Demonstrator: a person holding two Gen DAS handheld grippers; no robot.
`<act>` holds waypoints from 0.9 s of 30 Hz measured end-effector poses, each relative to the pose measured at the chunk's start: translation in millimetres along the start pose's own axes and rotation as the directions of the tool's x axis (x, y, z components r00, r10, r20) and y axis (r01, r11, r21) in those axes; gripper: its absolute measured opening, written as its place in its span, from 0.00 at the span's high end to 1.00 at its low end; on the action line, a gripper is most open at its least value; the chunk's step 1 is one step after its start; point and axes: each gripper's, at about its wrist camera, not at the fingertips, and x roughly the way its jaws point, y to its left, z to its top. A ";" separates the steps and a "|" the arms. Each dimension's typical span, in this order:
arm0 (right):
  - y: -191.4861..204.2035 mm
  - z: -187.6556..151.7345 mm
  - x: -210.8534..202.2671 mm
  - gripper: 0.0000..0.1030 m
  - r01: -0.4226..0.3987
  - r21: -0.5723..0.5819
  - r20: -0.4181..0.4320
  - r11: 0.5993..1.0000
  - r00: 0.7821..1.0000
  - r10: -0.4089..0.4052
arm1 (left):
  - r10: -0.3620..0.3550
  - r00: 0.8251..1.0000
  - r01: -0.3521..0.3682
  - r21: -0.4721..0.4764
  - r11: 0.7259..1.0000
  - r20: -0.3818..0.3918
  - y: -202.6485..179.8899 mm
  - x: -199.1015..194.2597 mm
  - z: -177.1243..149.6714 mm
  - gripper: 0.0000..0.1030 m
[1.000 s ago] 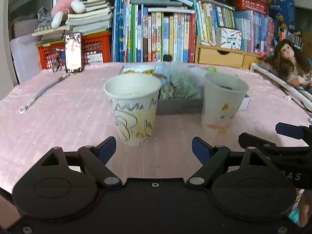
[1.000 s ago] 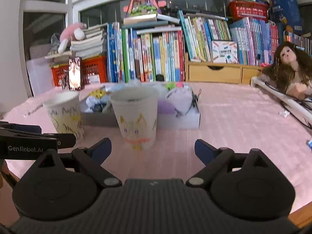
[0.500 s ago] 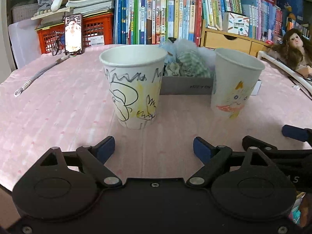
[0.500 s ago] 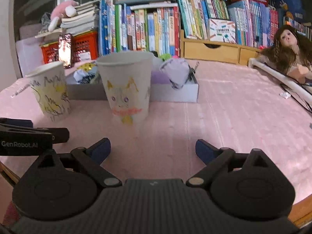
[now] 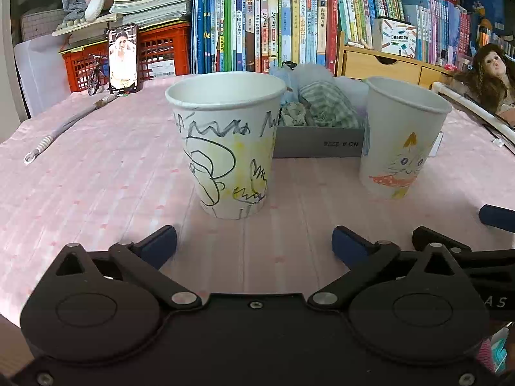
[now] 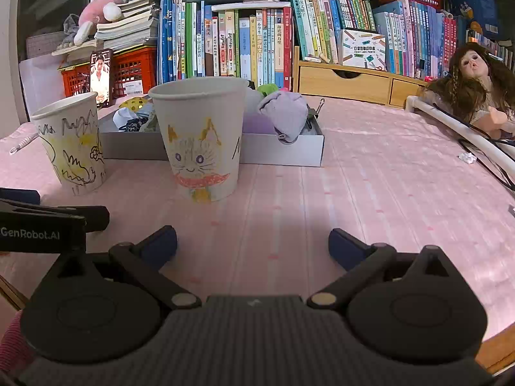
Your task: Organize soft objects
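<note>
soft cloth items (image 5: pixel 322 109) heaped in a shallow grey box (image 5: pixel 318 143) toward the far middle of the desk (image 5: pixel 96 173), under a pink cover; among them a green checked bundle and a lilac pouch (image 6: pixel 285 114) drooping over the box's near right wall. just in front of the box, two upright paper cups: a scribbled yellow cup (image 5: pixel 227 143) on the left, a cat-drawing cup (image 6: pixel 201 138) on the right, standing apart from each other. nearer the front edge, left tongs (image 5: pixel 254 244) spread wide and gripping nothing, lined up with the scribbled cup; right tongs (image 6: pixel 252 244) likewise spread wide and empty, with the cat cup ahead and slightly left. along the far edge, rows of books (image 5: pixel 273 25), a red crate (image 5: pixel 161 51), a propped phone (image 5: pixel 124 59); by the right edge, a doll (image 6: pixel 476 83).
</note>
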 end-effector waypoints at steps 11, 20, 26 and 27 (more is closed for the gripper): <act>0.4 2.0 1.4 0.00 0.000 -0.001 -0.007 1.000 1.000 0.000 | -0.003 1.000 0.003 0.001 1.000 0.008 1.1 1.1 -0.5 0.00; 0.5 2.1 1.2 0.00 0.000 -0.001 -0.008 1.000 1.000 0.000 | -0.002 1.000 0.002 0.001 1.000 0.007 0.6 0.7 -0.6 0.00; 0.6 1.8 1.1 0.00 0.000 -0.001 -0.008 1.000 1.000 0.000 | -0.002 1.000 0.002 0.001 1.000 0.009 0.8 0.9 -0.4 0.00; 0.7 1.9 1.1 0.00 0.000 0.000 -0.008 1.000 1.000 0.000 | -0.002 1.000 0.002 0.001 1.000 0.008 0.7 0.9 -0.3 0.00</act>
